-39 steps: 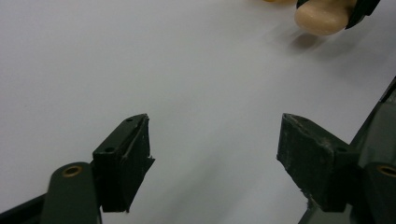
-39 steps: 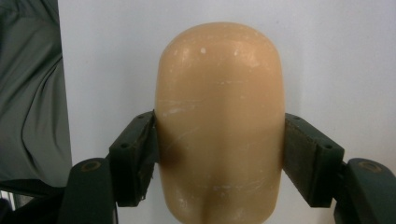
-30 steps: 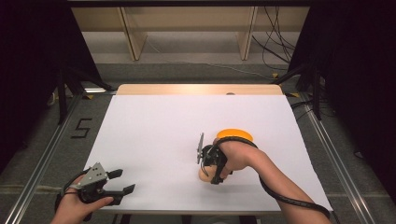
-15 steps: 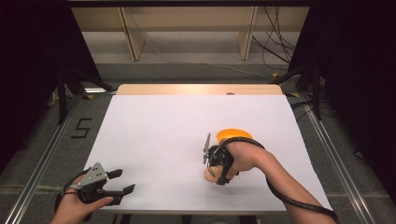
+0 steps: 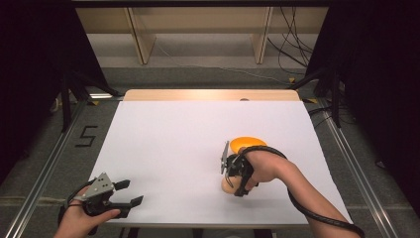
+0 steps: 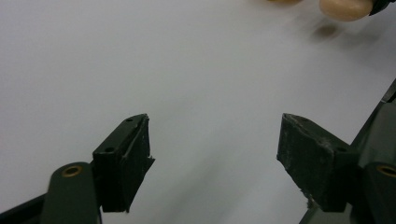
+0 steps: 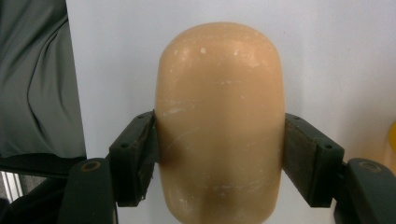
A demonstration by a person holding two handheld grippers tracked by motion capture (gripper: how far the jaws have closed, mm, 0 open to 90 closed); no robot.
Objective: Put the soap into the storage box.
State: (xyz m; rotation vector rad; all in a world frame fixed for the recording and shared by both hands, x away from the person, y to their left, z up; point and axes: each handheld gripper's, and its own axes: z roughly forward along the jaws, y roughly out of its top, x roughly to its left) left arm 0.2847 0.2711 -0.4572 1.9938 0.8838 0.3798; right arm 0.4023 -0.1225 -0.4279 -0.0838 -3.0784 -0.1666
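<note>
In the high view the right hand and right gripper cover most of the tan rounded object; just a sliver shows at the near side. The orange thing beyond the hand is partly hidden too, so its shape cannot be told; it is perhaps a dish. In the left gripper view the tan object is blurred and cut off by the top edge. In the right gripper view its lower end runs off the bottom edge.

Tan rounded object; black jaw pads; orange dish; white table sheet; pale wood table edge.
</note>
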